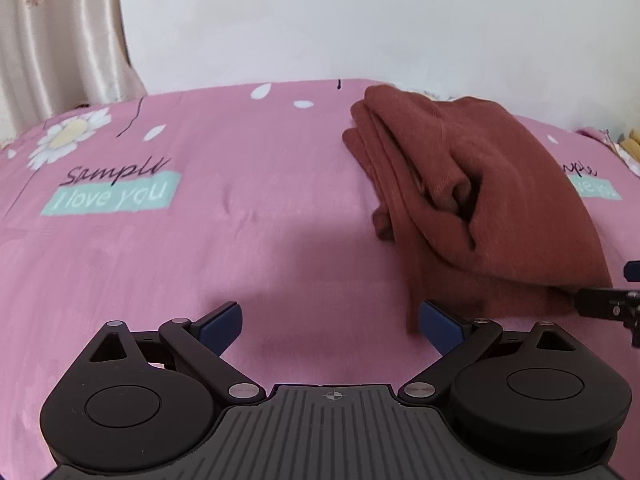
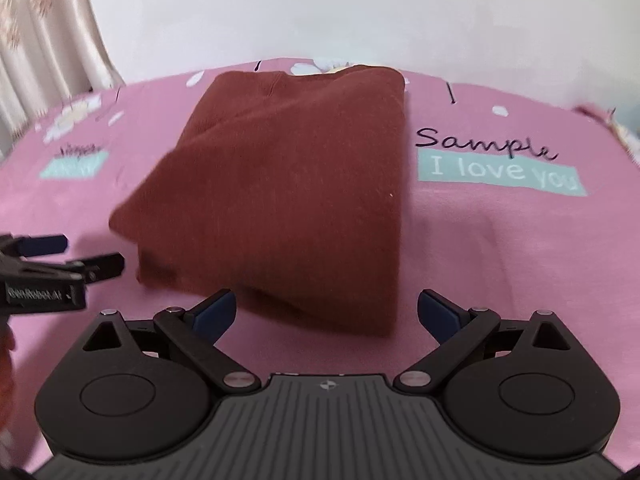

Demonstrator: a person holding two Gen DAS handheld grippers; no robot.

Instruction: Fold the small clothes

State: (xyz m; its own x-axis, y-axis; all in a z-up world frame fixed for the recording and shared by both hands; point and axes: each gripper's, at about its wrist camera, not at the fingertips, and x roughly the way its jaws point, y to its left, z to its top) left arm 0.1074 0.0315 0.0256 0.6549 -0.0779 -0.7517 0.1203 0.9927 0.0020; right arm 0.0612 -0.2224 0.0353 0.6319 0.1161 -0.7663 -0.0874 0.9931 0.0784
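Note:
A rust-brown garment (image 2: 288,184) lies folded in a thick stack on the pink bedsheet (image 2: 500,248). In the left wrist view it lies to the right (image 1: 480,200), its layered edges facing me. My right gripper (image 2: 326,316) is open and empty, its jaws straddling the stack's near edge just above the sheet. My left gripper (image 1: 330,326) is open and empty, left of the stack's near corner; it also shows in the right wrist view (image 2: 92,254). The right gripper's fingers (image 1: 600,300) show at the right edge of the left wrist view.
The sheet carries daisy prints and "Sample I love you" labels (image 1: 112,196) (image 2: 500,172). A white wall (image 1: 360,20) stands behind the bed. A beige curtain (image 1: 48,40) hangs at the back left.

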